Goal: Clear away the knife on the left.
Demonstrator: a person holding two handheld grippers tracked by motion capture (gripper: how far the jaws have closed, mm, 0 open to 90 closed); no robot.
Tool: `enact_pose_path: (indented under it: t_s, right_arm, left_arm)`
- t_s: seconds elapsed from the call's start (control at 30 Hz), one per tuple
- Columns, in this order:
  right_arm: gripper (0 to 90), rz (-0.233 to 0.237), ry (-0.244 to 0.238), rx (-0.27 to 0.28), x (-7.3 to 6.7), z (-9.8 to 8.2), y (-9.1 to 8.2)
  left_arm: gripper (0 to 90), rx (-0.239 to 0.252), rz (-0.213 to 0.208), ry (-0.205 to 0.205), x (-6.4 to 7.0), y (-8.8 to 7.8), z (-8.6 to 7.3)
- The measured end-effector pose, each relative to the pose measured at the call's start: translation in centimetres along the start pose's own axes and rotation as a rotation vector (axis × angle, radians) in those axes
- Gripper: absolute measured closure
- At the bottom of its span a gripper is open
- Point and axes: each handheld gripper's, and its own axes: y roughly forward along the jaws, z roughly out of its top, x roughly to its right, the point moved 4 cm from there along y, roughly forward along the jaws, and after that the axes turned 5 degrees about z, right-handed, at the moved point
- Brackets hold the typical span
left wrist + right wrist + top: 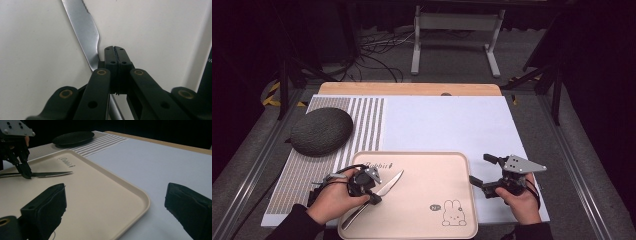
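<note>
Lying diagonally on the tray (pixel 422 220), the knife (pixel 388 185) points its blade up and right, handle toward the person. Left gripper (pixel 375 198) is clamped shut on it at the blade-handle junction (pads meet, blade passing beside them). Right gripper (pixel 478 171) hangs open beyond the tray's right edge, well apart from the knife

serrated steel knife (pixel 384 190) lies flat and diagonal on the pink tray (pixel 427 165)

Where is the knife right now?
In the high view the knife lies on the left part of the pink tray, blade toward the far side, with the left gripper shut at its handle.
</note>
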Motion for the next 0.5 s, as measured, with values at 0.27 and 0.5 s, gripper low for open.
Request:
enact_pose_path:
  t_s: [0.27,0.5]
  right_arm:
    - [4.7,0.001,0.0,-0.001,0.0,0.0,0.0]
    - [4.7,0.0,0.0,-0.003,0.0,-0.1,0.1]
  left_arm:
    - [90.0,0.002,0.007,-0.026,-0.5,-0.4,-0.8]
    - [90.0,0.013,0.013,-0.046,-0.9,-0.6,-1.5]
